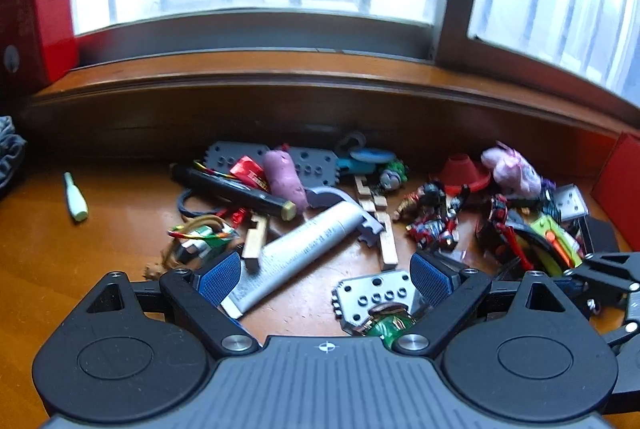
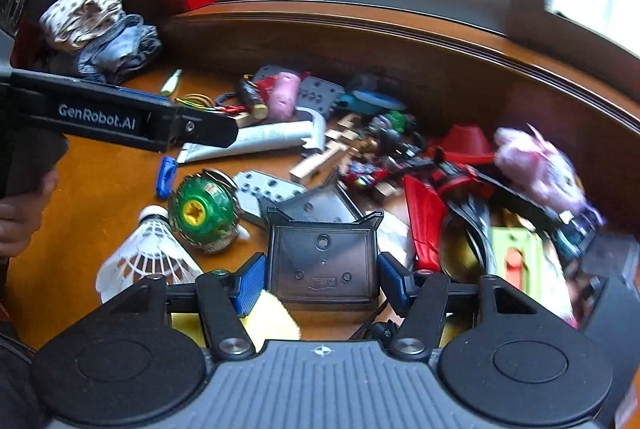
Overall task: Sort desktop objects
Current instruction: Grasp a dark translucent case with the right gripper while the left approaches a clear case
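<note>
A heap of small toys lies on the wooden desk (image 1: pixel 100 229) below the window sill. My left gripper (image 1: pixel 326 275) is open, low over the heap, with a white tube (image 1: pixel 300 253) and a grey studded plate (image 1: pixel 374 295) between its fingers. A green spinning top (image 1: pixel 386 323) lies just under it. My right gripper (image 2: pixel 320 279) is open, its fingers on either side of a dark translucent plastic box (image 2: pixel 322 263). The left gripper's finger (image 2: pixel 120 119) crosses the right wrist view at the left.
A white shuttlecock (image 2: pixel 148 257), the green top (image 2: pixel 204 213) and a blue clip (image 2: pixel 166 177) lie left of the box. A pink plush (image 2: pixel 536 165), red cone (image 2: pixel 466 143), action figures (image 1: pixel 434 217), black pen (image 1: pixel 236 191) and green cap (image 1: pixel 76 197) are around. Red box (image 1: pixel 36 25) and folded cloth (image 2: pixel 100 33) stand at the left.
</note>
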A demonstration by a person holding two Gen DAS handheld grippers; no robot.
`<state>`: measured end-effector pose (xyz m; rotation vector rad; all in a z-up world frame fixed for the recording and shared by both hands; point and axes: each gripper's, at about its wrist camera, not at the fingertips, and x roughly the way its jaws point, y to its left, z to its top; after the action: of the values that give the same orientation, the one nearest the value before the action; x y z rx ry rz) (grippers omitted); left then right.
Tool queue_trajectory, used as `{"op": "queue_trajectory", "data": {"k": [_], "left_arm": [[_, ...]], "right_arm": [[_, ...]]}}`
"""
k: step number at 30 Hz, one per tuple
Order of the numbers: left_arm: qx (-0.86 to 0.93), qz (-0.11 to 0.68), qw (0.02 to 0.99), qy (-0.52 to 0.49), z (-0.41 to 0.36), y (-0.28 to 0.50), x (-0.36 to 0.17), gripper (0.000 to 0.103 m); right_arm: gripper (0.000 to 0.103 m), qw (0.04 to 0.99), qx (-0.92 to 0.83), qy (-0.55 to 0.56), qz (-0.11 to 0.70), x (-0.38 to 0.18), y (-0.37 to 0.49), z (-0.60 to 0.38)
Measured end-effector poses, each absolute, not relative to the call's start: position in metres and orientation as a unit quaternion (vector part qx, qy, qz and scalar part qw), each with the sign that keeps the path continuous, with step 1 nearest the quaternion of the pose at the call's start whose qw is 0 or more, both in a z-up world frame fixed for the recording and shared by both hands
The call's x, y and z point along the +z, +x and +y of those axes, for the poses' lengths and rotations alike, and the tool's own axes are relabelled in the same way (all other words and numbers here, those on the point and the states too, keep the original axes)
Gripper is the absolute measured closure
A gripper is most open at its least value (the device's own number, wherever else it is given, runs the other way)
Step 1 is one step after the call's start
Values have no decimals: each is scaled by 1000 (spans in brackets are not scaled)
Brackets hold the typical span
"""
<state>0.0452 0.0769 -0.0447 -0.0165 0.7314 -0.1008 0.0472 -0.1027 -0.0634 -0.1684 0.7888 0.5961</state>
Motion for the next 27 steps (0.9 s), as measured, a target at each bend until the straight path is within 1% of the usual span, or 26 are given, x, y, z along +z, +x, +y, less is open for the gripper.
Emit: {"op": "queue_trajectory", "data": {"k": [15,19,21,22,27], "left_arm": [[-76,394,915,32,48,69,-60,11],[-71,399,912,58,41,71,-66,11],[-64,404,910,68,42,72,-70,10],[-61,408,908,73,42,72,-72,8],[-37,411,907,86,50,81,-72,8]], "right_arm": [[40,890,237,-21,390,-66,41,-131],[40,892,234,-9,387,-63,36,-136],[40,894,232,-5,384,-62,34,-137],[40,894,231,-4,383,-62,33,-138],[40,896,229,1,382,-62,32,-138]]}}
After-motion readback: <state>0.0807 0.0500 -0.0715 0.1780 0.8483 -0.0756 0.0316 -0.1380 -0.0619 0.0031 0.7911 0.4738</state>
